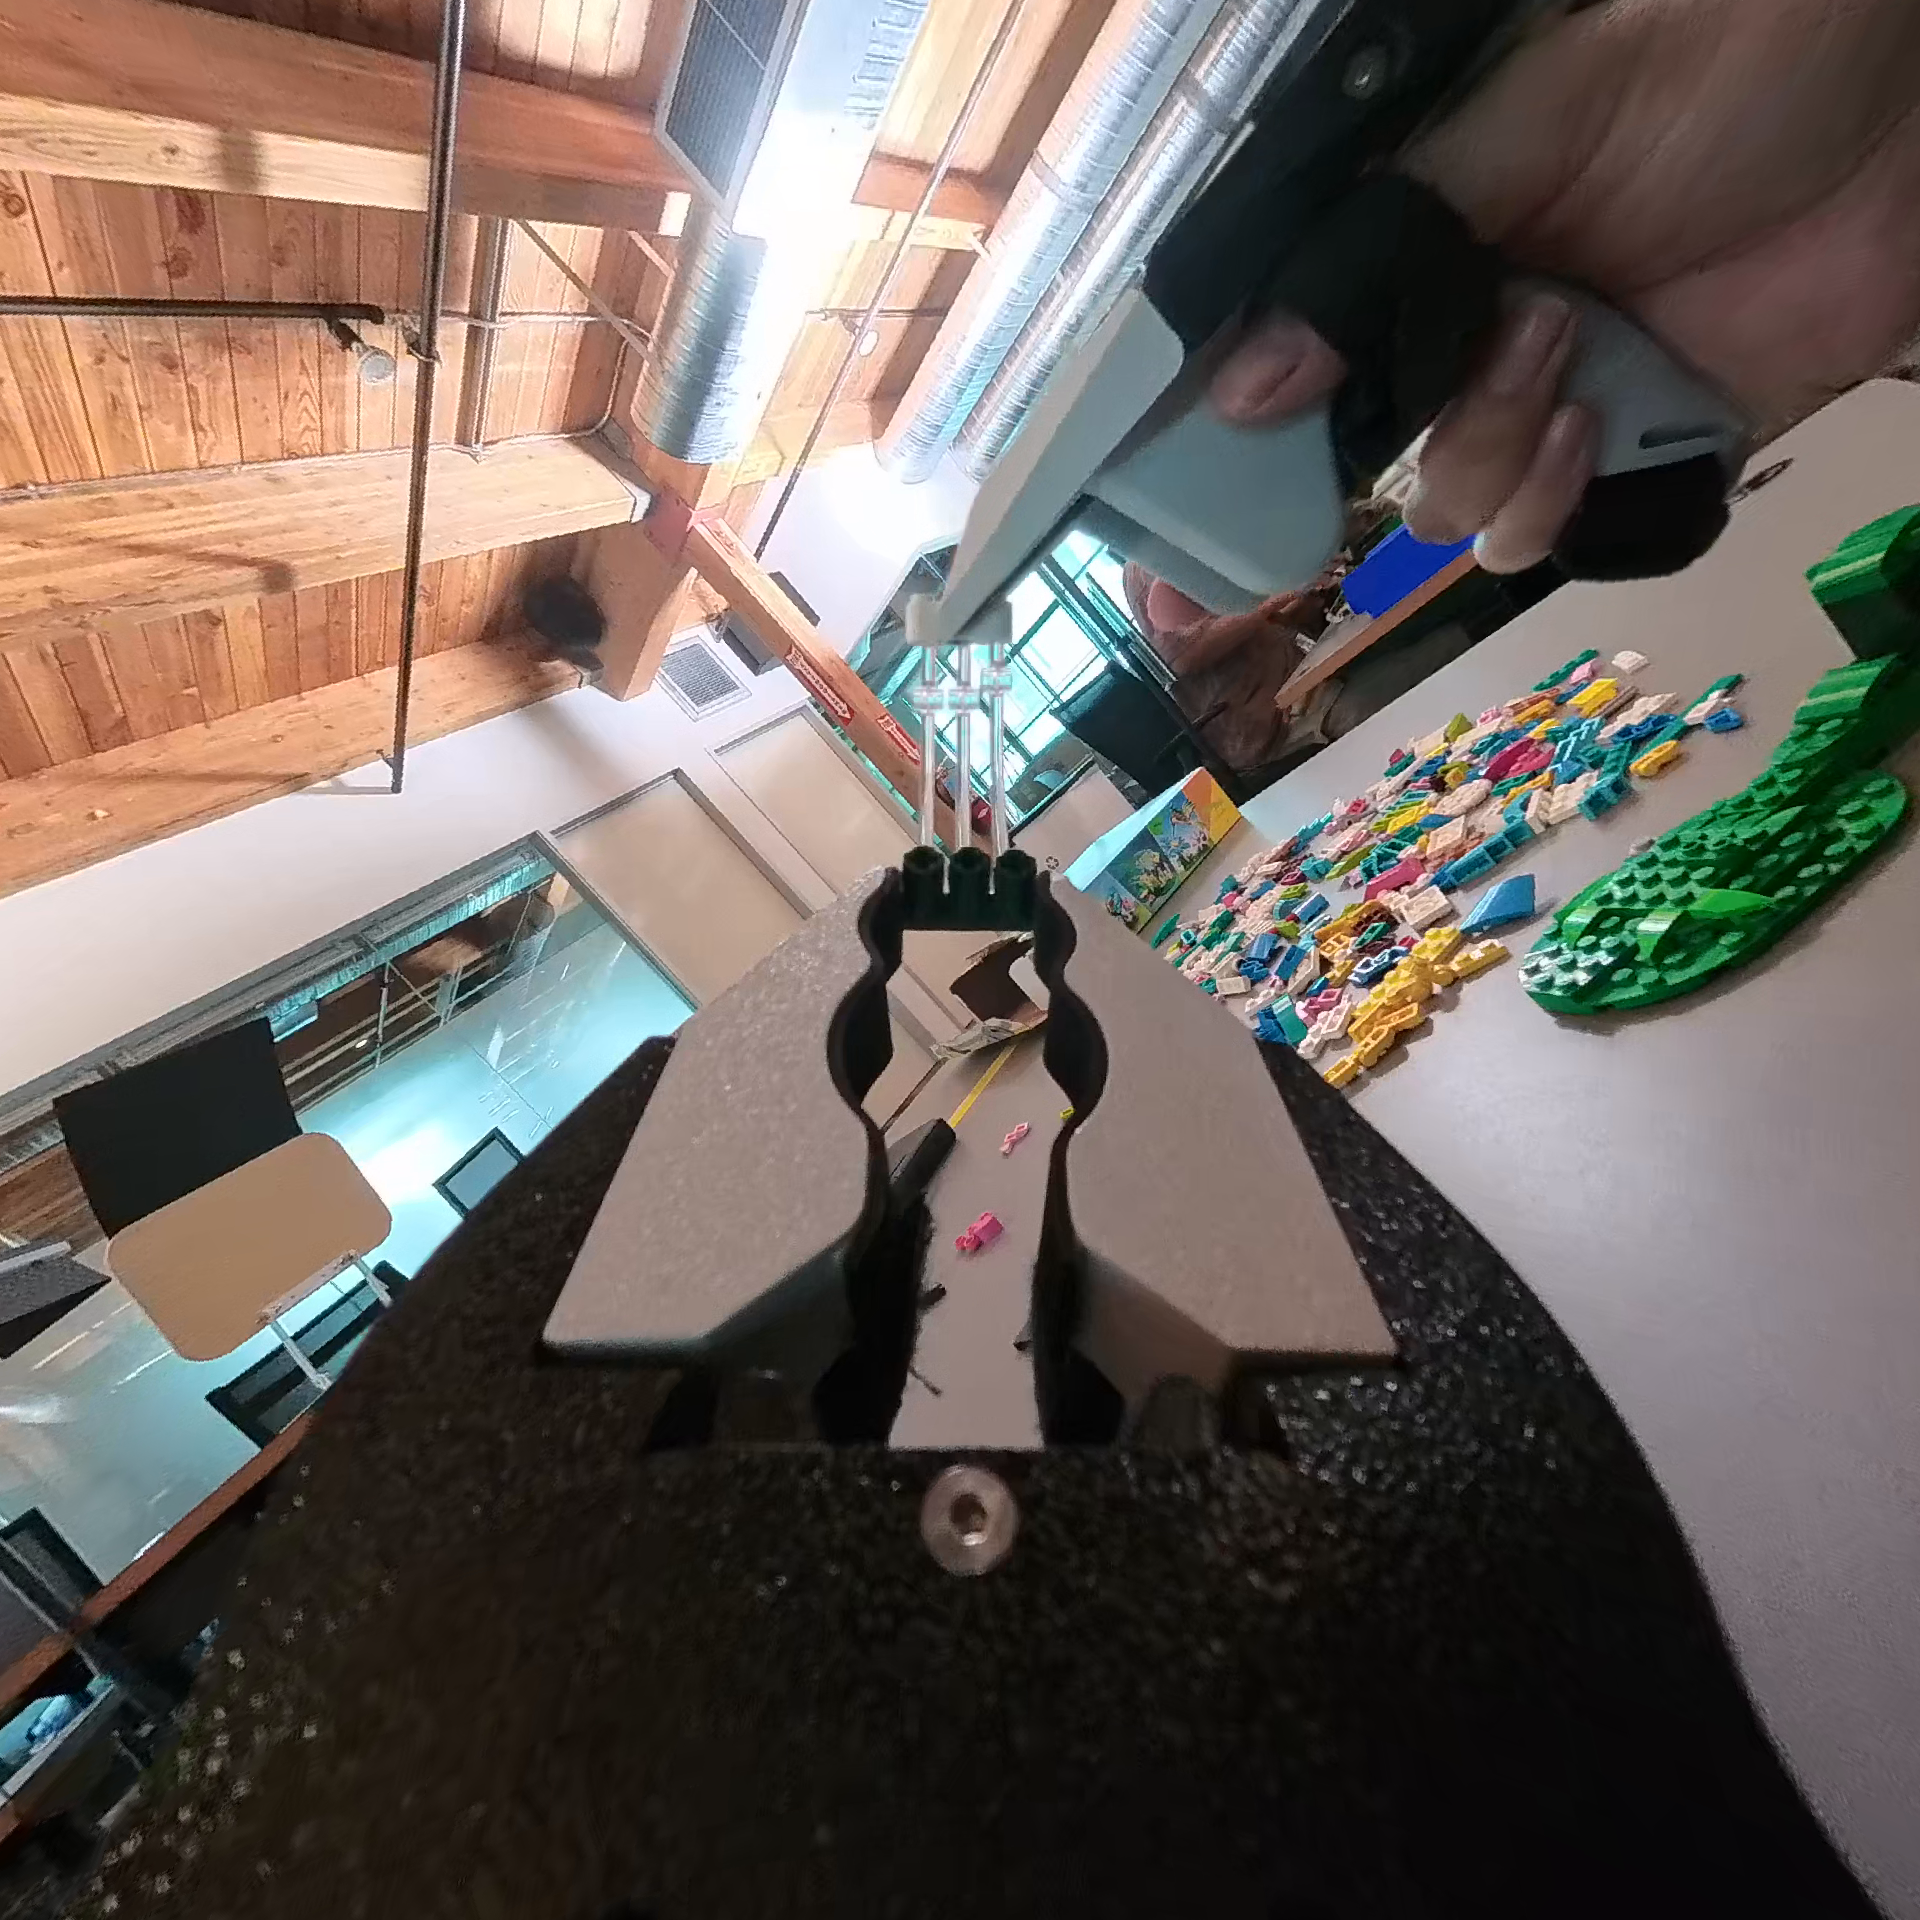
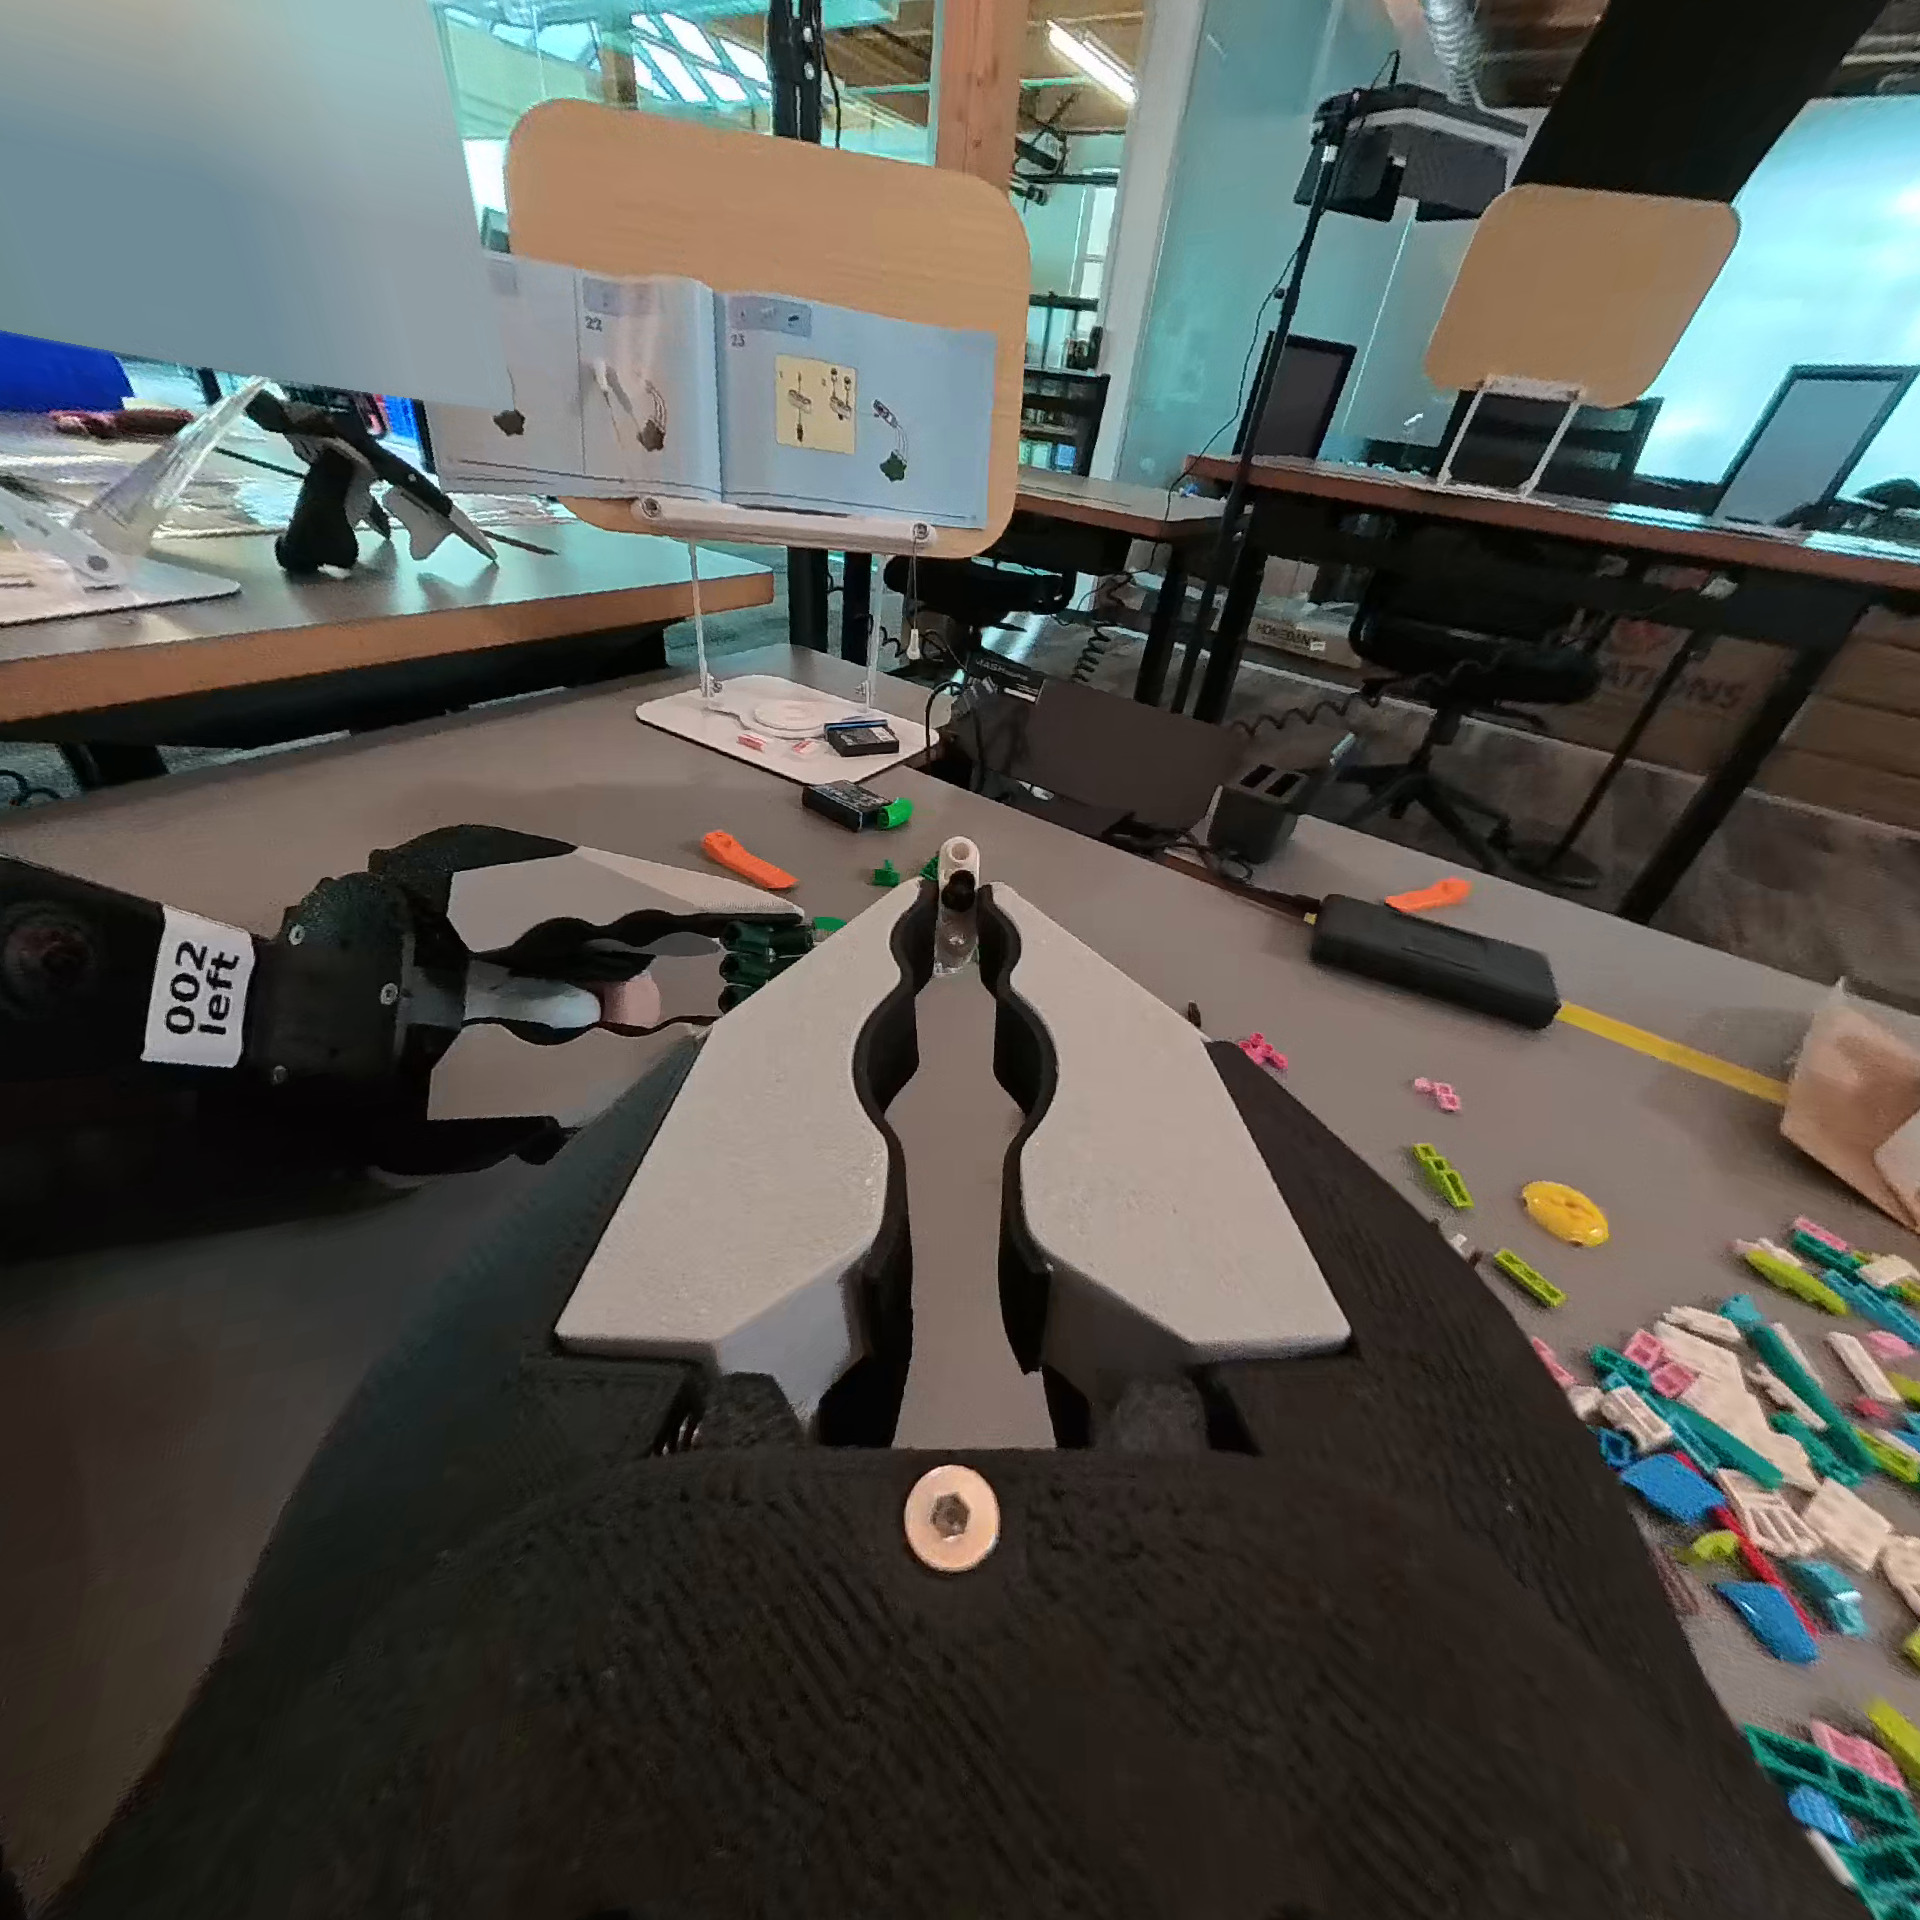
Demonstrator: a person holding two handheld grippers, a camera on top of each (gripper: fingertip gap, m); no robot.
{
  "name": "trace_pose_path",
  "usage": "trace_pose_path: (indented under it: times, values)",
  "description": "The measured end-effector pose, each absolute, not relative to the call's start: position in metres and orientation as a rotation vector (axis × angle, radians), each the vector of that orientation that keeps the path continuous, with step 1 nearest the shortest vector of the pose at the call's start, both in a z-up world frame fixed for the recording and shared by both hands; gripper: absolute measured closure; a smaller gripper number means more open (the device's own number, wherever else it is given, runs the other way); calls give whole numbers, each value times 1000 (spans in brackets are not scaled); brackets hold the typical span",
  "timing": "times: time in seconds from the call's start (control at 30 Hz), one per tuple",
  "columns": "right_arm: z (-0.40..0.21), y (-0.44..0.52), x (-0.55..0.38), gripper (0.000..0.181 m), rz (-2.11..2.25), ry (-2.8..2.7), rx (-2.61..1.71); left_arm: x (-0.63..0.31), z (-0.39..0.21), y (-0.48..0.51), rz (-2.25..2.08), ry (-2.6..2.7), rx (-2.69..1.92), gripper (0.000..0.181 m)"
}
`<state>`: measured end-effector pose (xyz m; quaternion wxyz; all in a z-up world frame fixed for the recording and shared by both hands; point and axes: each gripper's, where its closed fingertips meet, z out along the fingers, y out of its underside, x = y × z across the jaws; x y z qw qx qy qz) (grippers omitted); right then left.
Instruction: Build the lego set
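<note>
The dark block (image 1: 968, 883) sits clamped between the tips of the left gripper (image 1: 968, 914), held up off the table. Three clear rods (image 1: 964, 764) stand in its three sockets and run to a small white piece (image 1: 958, 621) at their far ends. The right gripper (image 1: 971, 613), seen in the left wrist view at 1 o'clock, meets that white piece at its tips.

In the right wrist view the right gripper (image 2: 954, 899) is nearly closed on the white piece (image 2: 959, 860) and a clear stub (image 2: 952, 940) below it. The left gripper (image 2: 748, 940) enters from 9 o'clock, closed on the dark green-black block (image 2: 764, 951).

Handling, as a judgement: the assembly is very light. The rods are thin and stiff and are likely to snap or pop out under side load. The clear plastic looks smooth and may slip. Grip the block on its flat sides and the white piece across its body, not the rods. Push along the rod axis only.

Loose bricks (image 1: 1455, 862) lie at 3 o'clock on the grey table (image 1: 1662, 1195). The green build (image 1: 1714, 894) lies beyond them. A box (image 1: 1153, 847) stands left of the pile. A booklet (image 2: 717, 395) stands on a holder at 11 o'clock in the right wrist view. Two orange separators (image 2: 746, 860) lie near the far table edge.
</note>
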<state>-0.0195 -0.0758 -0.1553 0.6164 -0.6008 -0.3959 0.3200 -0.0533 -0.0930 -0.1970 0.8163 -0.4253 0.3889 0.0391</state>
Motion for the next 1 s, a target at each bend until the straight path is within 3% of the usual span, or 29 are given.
trace_pose_path:
  times: [0.7,1.0]
  values:
    - [-214,-42,7,175,1680,-409,-1630,-33,-242,-77,97,937,-1268,159]
    - [-229,-37,7,175,1660,-413,-1677,-31,-256,-74,24,957,-1362,159]
